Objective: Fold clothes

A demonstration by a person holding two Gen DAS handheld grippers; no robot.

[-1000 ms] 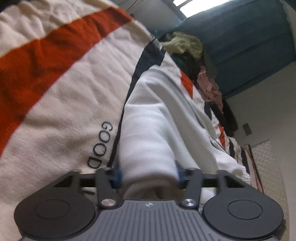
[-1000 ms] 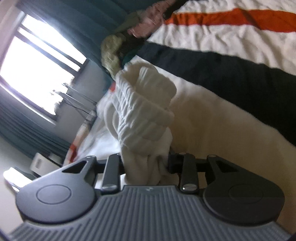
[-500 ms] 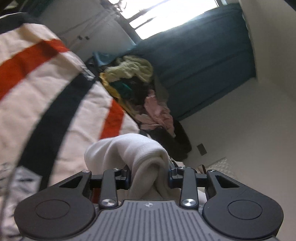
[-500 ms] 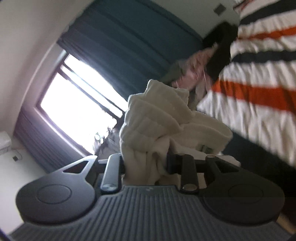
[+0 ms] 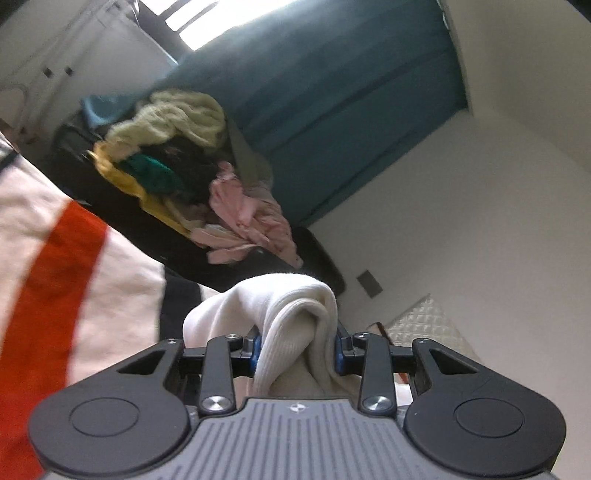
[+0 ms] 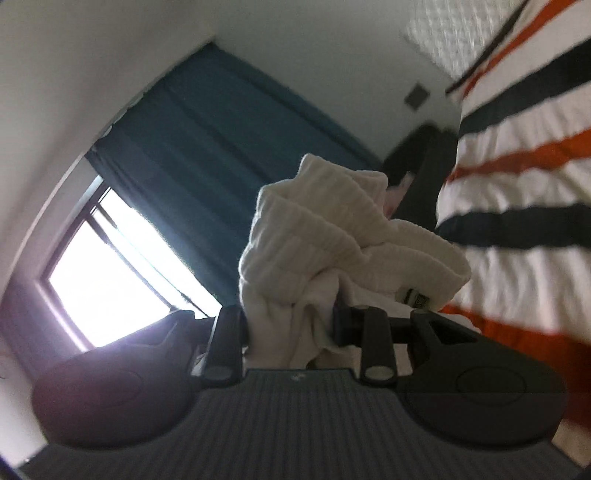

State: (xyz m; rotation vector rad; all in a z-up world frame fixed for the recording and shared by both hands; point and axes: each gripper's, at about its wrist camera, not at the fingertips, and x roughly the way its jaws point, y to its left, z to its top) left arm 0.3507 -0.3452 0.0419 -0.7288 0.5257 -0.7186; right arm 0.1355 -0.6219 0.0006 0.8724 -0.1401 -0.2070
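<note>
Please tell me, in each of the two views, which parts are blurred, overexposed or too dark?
Left wrist view: the striped blanket is smeared by motion, the window is blown out, and the white garment in the left tongs is sharp. Right wrist view: window glare leaves the right tongs body in dark shadow; the blanket stripes are blurred.

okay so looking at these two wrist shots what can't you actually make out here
- Left wrist view: the left claw clamps the white garment; its own body hides everything hanging below.
- Right wrist view: the right claw grips bunched ribbed fabric; garment type unclear.
- Right wrist view: small label, too small to read.
- Left wrist view: striped blanket, blurred.
</note>
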